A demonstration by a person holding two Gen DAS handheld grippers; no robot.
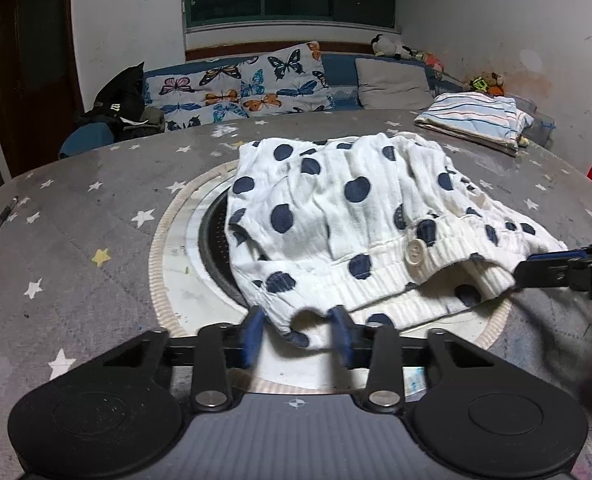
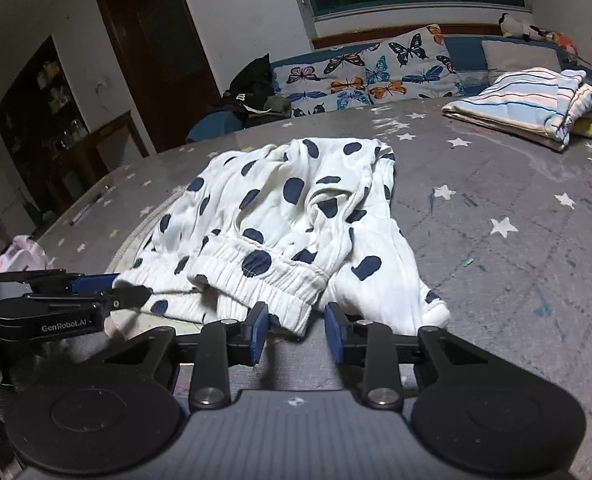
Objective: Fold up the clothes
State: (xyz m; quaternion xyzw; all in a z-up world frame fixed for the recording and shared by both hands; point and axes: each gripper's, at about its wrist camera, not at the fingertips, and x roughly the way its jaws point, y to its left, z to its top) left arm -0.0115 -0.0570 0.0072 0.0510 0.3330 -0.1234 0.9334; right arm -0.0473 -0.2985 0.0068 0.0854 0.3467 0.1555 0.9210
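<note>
Between left tool [image 1: 297, 334] pads: polka-dot garment [image 1: 347, 216] hem, w/ right tool [image 2: 296, 330] alongside.

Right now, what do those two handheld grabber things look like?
Each has a grey ribbed body with a crosshair mark, two round black discs, black linkage arms with silver rivets, and blue finger pads. The left gripper carries white "GenRobot.AI" lettering; the right gripper looks alike.

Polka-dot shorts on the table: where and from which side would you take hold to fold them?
Grip the ribbed waistband of the polka-dot shorts, one corner per gripper, coming from the near edge. That band lies nearest, thick and lifted off the starred tablecloth, so jaws can probably slide around it.
</note>
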